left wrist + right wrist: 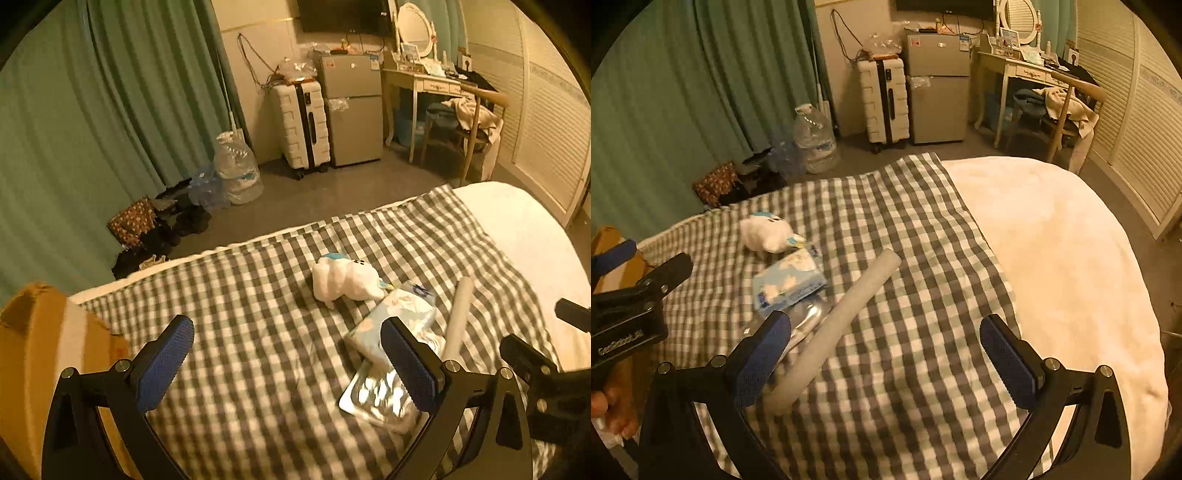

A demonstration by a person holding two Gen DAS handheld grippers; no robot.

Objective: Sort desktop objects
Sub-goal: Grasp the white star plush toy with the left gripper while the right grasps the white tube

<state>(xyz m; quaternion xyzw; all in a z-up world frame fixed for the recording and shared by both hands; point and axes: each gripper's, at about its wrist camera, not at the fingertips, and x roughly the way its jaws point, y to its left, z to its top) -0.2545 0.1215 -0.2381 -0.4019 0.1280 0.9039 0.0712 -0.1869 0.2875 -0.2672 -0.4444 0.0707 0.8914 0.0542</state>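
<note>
Two grippers: left gripper and right gripper, fingers spread wide, both empty.
Bed: checked grey-white blanket carries white plush toy, pale blue tissue pack, shiny silver pouch, white foam tube.
Far left: brown cardboard box.

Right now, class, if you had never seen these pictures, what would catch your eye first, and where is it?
A small heap of things on the checked blanket: a white plush toy, a pale blue tissue pack just in front of it, and a long white tube lying slantwise beside them. Both hand-held grippers, left and right, hang open above the bed, holding nothing.
</note>
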